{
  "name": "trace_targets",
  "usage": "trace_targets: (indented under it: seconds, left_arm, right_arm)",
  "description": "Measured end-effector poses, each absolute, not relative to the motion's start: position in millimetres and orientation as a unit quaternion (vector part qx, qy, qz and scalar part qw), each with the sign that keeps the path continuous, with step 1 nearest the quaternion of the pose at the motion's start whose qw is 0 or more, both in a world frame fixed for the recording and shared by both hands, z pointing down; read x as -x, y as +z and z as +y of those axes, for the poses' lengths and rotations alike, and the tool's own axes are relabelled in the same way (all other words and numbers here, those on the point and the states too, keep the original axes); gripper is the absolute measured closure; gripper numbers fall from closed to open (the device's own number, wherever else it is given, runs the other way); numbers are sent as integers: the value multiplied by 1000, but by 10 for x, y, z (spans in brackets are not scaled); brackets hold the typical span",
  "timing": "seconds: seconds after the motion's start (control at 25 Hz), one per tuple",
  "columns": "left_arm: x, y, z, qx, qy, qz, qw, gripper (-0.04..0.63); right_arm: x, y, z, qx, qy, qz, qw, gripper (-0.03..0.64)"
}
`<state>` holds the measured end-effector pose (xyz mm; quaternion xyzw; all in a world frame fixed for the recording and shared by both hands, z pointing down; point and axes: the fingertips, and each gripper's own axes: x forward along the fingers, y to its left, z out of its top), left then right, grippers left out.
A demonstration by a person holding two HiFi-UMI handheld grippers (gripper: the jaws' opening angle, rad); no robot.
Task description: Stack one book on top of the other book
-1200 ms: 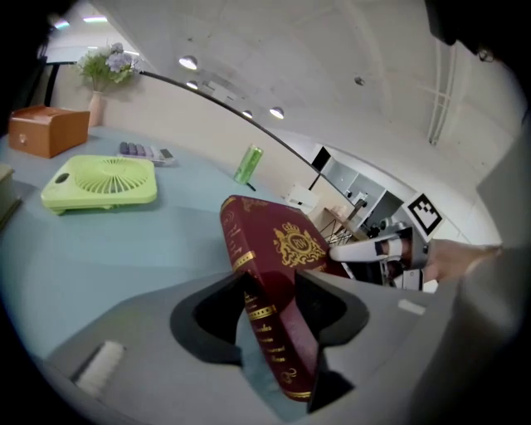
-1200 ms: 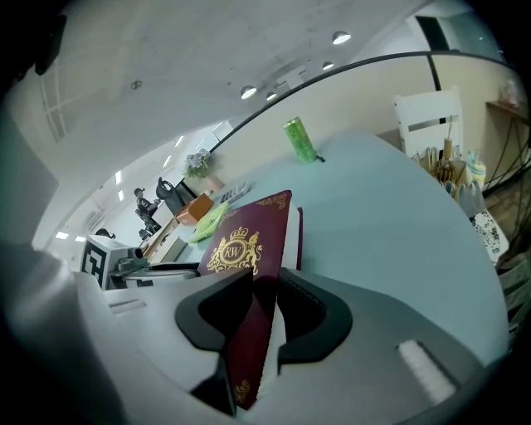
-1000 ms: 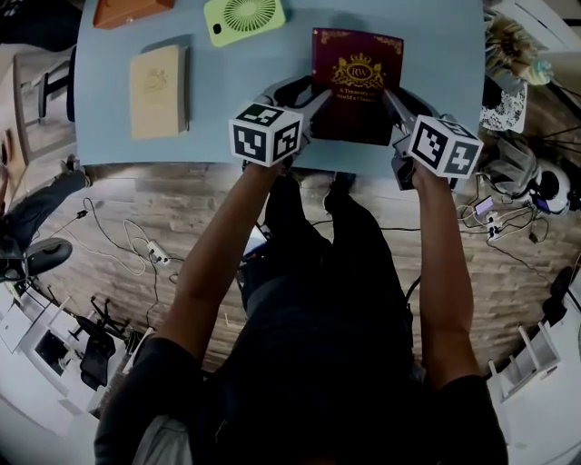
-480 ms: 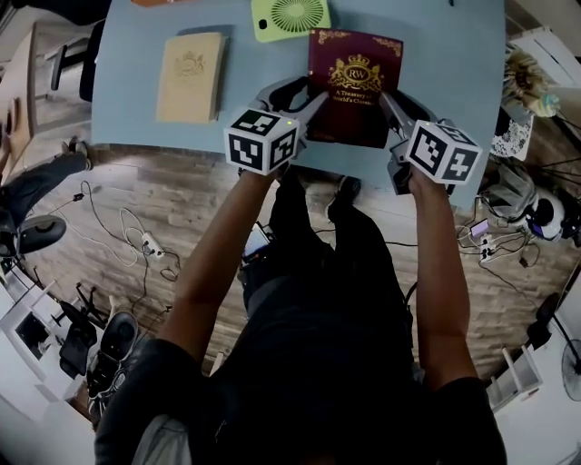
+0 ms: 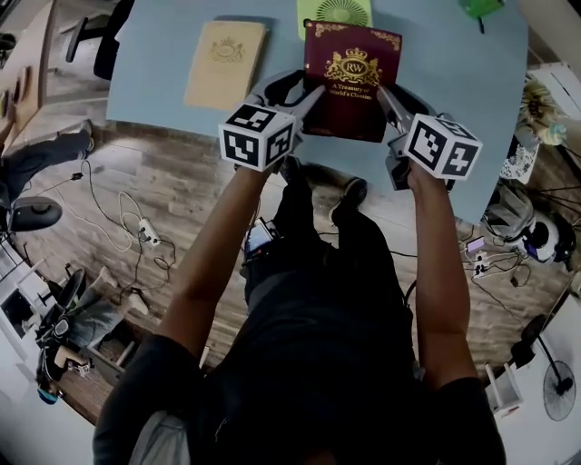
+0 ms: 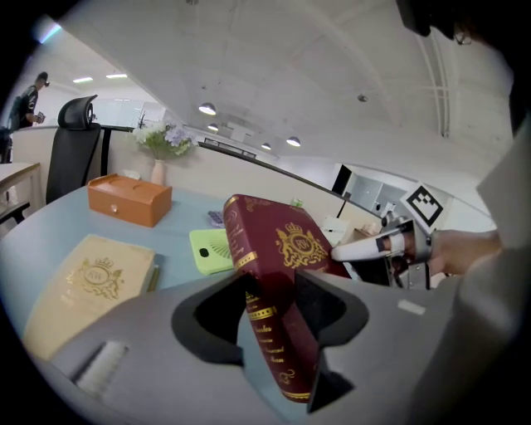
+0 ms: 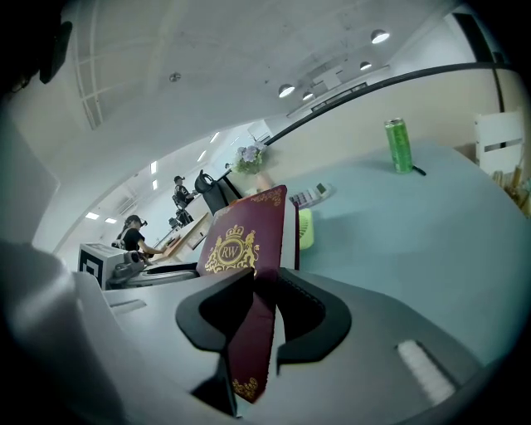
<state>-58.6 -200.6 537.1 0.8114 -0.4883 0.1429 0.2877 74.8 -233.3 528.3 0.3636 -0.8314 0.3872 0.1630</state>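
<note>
Head view: the maroon book (image 5: 352, 82) is held tilted over the near edge of the blue table (image 5: 454, 82), right of the tan book (image 5: 225, 64). Left gripper view: the left gripper (image 6: 270, 290) clamps its spine side. Right gripper view: the right gripper (image 7: 259, 286) clamps the opposite edge; a stiff, seemingly heavy hardback, best gripped at both sides.

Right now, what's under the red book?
Blue table and a green fan peeking out. The left gripper and right gripper hold the book up; the spot right below is covered.
</note>
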Motion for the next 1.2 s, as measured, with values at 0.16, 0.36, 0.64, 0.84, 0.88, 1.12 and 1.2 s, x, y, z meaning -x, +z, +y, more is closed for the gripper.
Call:
trace_targets:
  seconds: [0.16, 0.36, 0.64, 0.84, 0.88, 1.12, 1.2]
  left_arm:
    - [914, 5315, -2050, -806, 138, -502, 281, 365]
    - [1100, 4944, -1840, -801, 136, -523, 257, 365]
    - [1864, 4899, -1925, -791, 134, -536, 264, 365]
    - [2170, 4995, -1780, -785, 135, -542, 270, 365]
    - [2245, 5032, -1763, -783, 134, -542, 274, 365]
    - [2658, 5162, -1734, -775, 115, -544, 301, 365]
    - [2786, 5177, -1732, -773, 112, -545, 305, 365]
  right_arm:
    - [-399, 5230, -2399, -346, 382, -840, 166, 531]
    - [-185, 4866, -2232, -324, 365, -858, 163, 532]
    - [614, 4803, -2364, -297, 362, -862, 194, 532]
    - [929, 4857, -2220, -281, 356, -866, 211, 539]
    - [1002, 4883, -2200, -279, 355, -866, 215, 540]
    - [1427, 4997, -2194, -269, 358, -863, 234, 540]
    - [1555, 5024, -2197, -265, 361, -861, 240, 539]
